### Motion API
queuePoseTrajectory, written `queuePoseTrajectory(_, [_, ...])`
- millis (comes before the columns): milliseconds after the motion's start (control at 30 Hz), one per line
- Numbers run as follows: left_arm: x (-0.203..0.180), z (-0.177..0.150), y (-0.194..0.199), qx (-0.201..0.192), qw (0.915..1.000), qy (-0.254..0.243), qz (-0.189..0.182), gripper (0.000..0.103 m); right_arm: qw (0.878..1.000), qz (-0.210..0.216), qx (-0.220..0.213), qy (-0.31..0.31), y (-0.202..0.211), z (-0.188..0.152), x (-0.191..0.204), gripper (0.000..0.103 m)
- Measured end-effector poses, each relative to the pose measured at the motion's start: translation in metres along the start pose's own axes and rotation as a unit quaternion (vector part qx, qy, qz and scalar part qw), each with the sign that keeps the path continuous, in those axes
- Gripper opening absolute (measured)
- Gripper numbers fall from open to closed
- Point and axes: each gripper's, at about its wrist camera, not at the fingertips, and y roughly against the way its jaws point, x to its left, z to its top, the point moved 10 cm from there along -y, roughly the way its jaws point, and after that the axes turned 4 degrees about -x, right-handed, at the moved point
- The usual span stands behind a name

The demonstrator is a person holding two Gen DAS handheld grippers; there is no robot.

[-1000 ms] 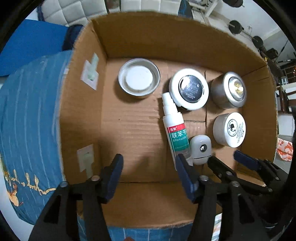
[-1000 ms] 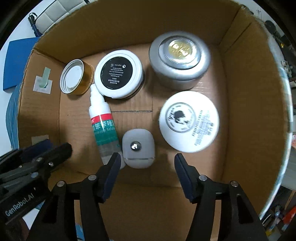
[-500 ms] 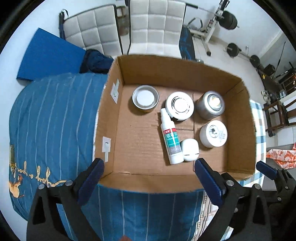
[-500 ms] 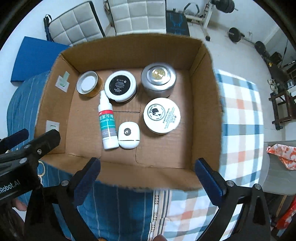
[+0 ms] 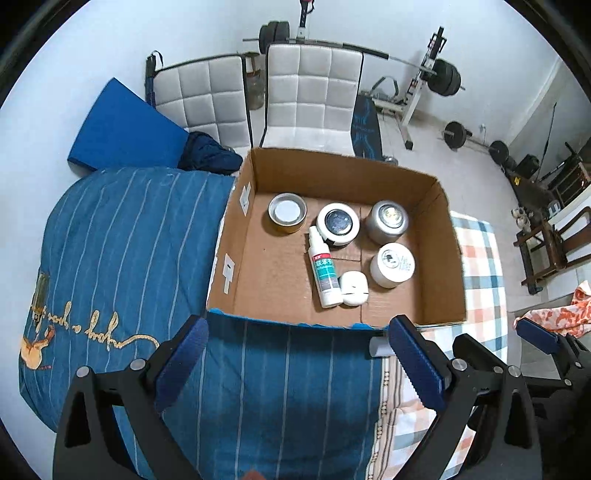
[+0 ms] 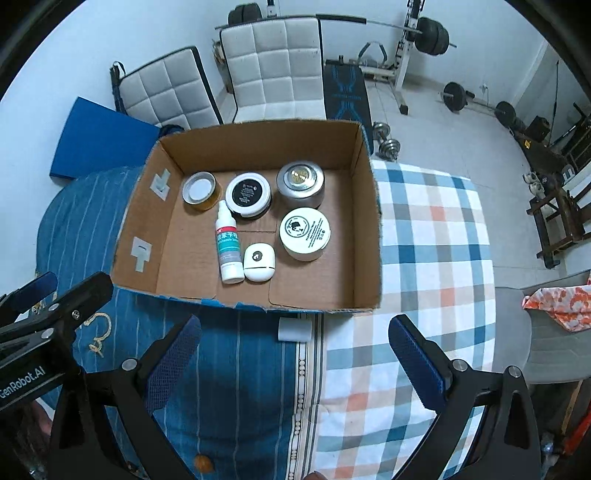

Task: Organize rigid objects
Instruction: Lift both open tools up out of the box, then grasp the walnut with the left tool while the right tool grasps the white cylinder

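Note:
An open cardboard box [image 5: 439,251] [image 6: 365,221] sits on a bed and holds several items. A white spray bottle [image 5: 325,273] [image 6: 228,247] lies flat beside a small white case [image 5: 354,288] [image 6: 259,261]. Around them stand a gold tin [image 5: 287,213] [image 6: 199,190], a black-lidded white jar [image 5: 338,224] [image 6: 248,194], a silver tin [image 5: 387,220] [image 6: 300,182] and a white jar [image 5: 392,264] [image 6: 304,233]. My left gripper [image 5: 299,362] and right gripper [image 6: 295,365] hang open and empty above the box's near side.
A blue striped cover [image 5: 122,251] lies left of the box, a checked cover [image 6: 432,243] right. A small white block [image 6: 294,328] rests on the bed by the box's near wall. White chairs [image 5: 310,92] and weight gear [image 6: 428,33] stand behind.
Both grippers pulled up and back out of the box, and their jaws spread much wider. The items in the box stayed where they were.

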Motion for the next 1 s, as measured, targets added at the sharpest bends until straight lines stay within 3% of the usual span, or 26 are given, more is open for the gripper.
queuePoseTrajectory(133, [-0.004, -0.007, 0.019, -0.01, 0.9999, 0.004, -0.001, 0.1, 1.0, 0.007, -0.019, 0.001, 0.021, -0.005, -0.004, 0.103])
queuePoseTrajectory(267, [-0.004, -0.04, 0.026, 0.001, 0.9998, -0.009, 0.016, 0.1, 1.0, 0.02, -0.01, -0.004, 0.028, -0.025, -0.013, 0.103])
queuePoseTrajectory(433, [0.008, -0.139, -0.006, 0.092, 0.9939, -0.025, 0.055, 0.1, 0.999, 0.02, 0.042, -0.01, 0.005, -0.086, -0.037, 0.103])
queuePoseTrajectory(567, [0.018, -0.232, -0.048, 0.195, 0.9787, -0.017, 0.06, 0.099, 0.993, 0.016, 0.114, -0.018, -0.036, -0.151, -0.056, 0.103])
queuePoseTrajectory(700, [0.024, -0.3, -0.08, 0.263, 0.9622, -0.008, 0.071, 0.082, 0.987, 0.011, 0.159, -0.017, -0.066, -0.198, -0.065, 0.103])
queuePoseTrajectory(767, [0.022, -0.324, -0.092, 0.289, 0.9548, -0.006, 0.068, 0.08, 0.984, 0.01, 0.175, -0.017, -0.075, -0.215, -0.069, 0.103])
queuePoseTrajectory(833, [0.021, -0.345, -0.103, 0.313, 0.9475, -0.003, 0.066, 0.063, 0.983, 0.011, 0.183, -0.018, -0.081, -0.225, -0.07, 0.103])
queuePoseTrajectory(867, [0.019, -0.354, -0.108, 0.325, 0.9436, 0.001, 0.061, 0.041, 0.982, 0.012, 0.186, -0.017, -0.084, -0.229, -0.071, 0.103])
queuePoseTrajectory(900, [0.019, -0.361, -0.112, 0.336, 0.9402, 0.009, 0.057, 0.03, 0.982, 0.012, 0.187, -0.016, -0.085, -0.231, -0.071, 0.103])
queuePoseTrajectory(1000, [0.016, -0.343, -0.111, 0.306, 0.9503, 0.011, 0.058, 0.029, 0.981, 0.019, 0.192, -0.021, -0.091, -0.235, -0.071, 0.103])
